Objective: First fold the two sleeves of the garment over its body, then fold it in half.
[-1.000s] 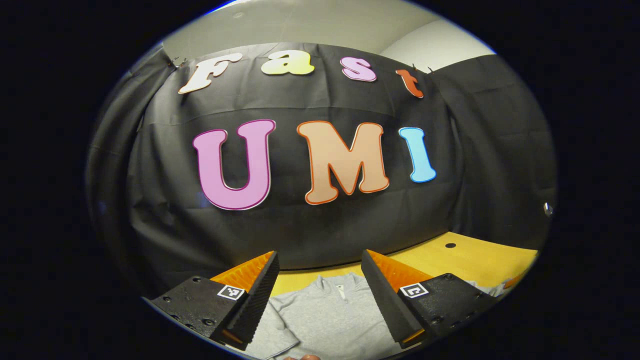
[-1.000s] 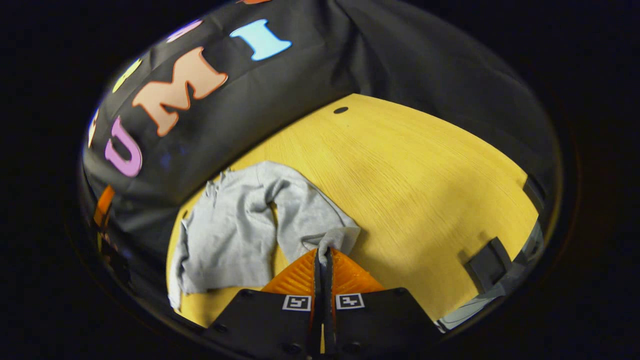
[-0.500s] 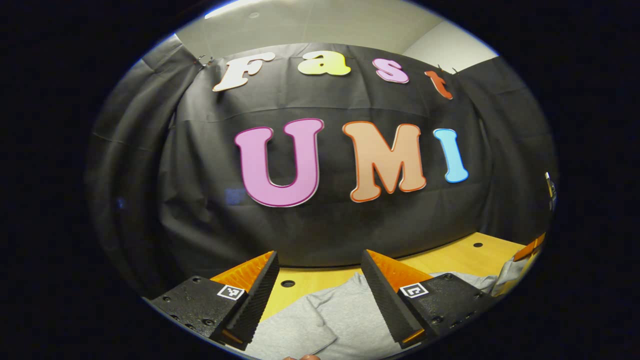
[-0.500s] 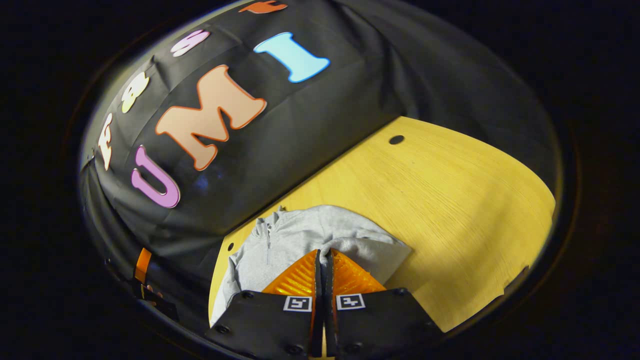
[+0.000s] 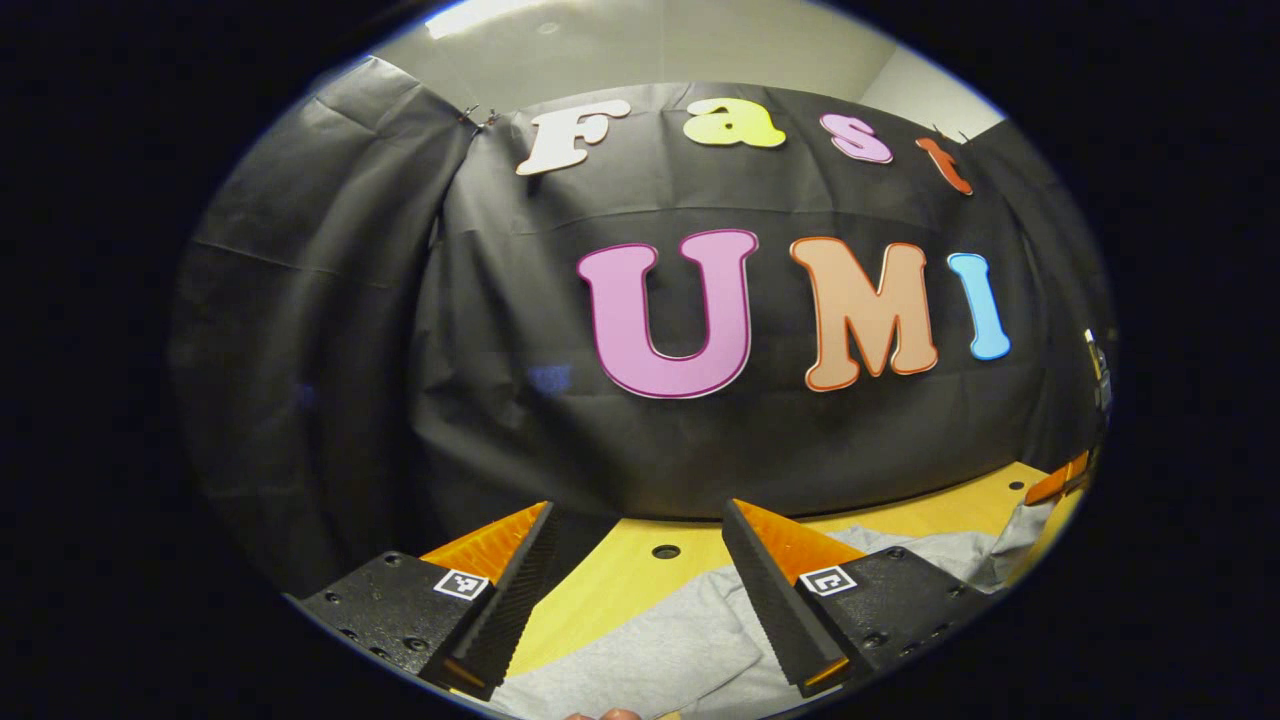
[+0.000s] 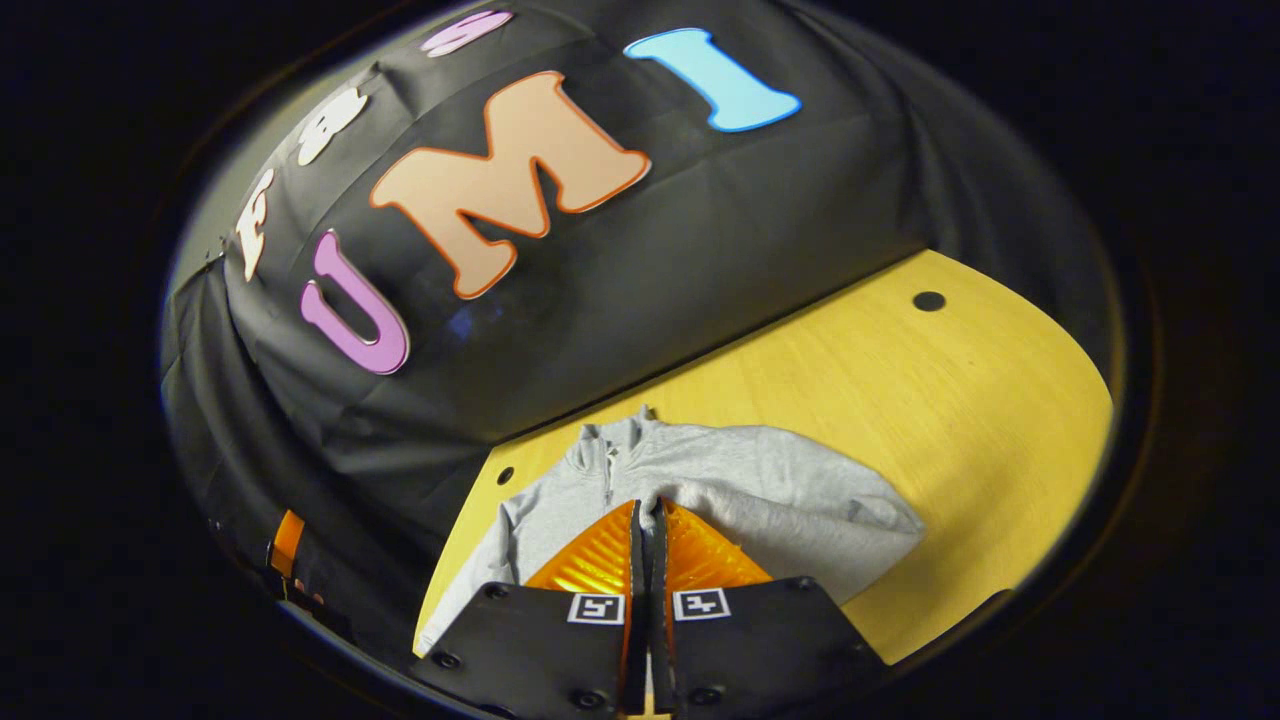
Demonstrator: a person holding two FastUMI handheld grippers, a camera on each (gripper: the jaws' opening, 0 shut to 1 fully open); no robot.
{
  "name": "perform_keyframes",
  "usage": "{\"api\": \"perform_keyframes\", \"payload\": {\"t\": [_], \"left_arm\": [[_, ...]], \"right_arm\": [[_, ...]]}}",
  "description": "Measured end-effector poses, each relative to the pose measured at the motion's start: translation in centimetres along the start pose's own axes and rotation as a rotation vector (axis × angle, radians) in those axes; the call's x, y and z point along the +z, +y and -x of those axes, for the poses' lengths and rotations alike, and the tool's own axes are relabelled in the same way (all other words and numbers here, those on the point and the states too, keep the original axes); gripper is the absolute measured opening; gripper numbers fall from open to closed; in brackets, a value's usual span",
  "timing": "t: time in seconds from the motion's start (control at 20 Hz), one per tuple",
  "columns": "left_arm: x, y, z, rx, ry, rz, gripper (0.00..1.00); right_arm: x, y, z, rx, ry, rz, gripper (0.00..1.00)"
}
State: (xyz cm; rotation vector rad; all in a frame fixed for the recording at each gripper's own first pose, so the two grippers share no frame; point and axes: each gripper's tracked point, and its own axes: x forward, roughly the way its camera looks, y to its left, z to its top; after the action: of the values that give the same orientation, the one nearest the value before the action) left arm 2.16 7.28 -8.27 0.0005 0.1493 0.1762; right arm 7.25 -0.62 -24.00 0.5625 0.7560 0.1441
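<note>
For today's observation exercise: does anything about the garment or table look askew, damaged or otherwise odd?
Nothing stands out. The grey garment lies on the wooden table, one sleeve pulled across its body, pinched by the right gripper. The left gripper is open above it.

The right tongs [image 6: 648,510] have carried the sleeve [image 6: 790,500] over the garment's body.
</note>
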Motion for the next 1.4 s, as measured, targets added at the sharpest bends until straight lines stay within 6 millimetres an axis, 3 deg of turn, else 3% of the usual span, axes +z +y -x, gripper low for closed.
{"api": "perform_keyframes", "payload": {"t": [0.35, 0.6, 0.8, 0.9, 1.05, 1.15, 1.3, 1.4], "left_arm": [[-1.6, 5.7, 1.6, 0.111, 0.036, 0.023, 0.99], [-2.9, 10.3, 3.2, 0.202, 0.067, 0.034, 0.97], [-3.9, 13.8, 5.0, 0.273, 0.104, 0.012, 0.99], [-4.3, 15.3, 5.9, 0.306, 0.118, 0.004, 0.94], [-4.9, 17.4, 7.3, 0.352, 0.137, -0.020, 0.94], [-5.6, 18.6, 8.0, 0.370, 0.159, -0.032, 1.00], [-7.3, 20.2, 8.7, 0.395, 0.197, -0.036, 0.97], [-8.5, 20.6, 8.9, 0.399, 0.223, -0.025, 1.00]], "right_arm": [[-1.8, 9.4, -5.6, 0.121, 0.064, 0.148, 0.03], [-6.1, 15.4, -9.9, 0.203, 0.175, 0.216, 0.04], [-11.8, 17.9, -13.5, 0.213, 0.301, 0.276, 0.04], [-14.4, 18.5, -15.2, 0.201, 0.353, 0.300, 0.04], [-17.1, 18.9, -17.8, 0.153, 0.398, 0.320, 0.04], [-18.6, 18.9, -19.2, 0.119, 0.435, 0.279, 0.04], [-18.2, 18.3, -19.6, 0.083, 0.454, 0.215, 0.04], [-17.7, 19.1, -19.0, 0.113, 0.474, 0.163, 0.01]]}}
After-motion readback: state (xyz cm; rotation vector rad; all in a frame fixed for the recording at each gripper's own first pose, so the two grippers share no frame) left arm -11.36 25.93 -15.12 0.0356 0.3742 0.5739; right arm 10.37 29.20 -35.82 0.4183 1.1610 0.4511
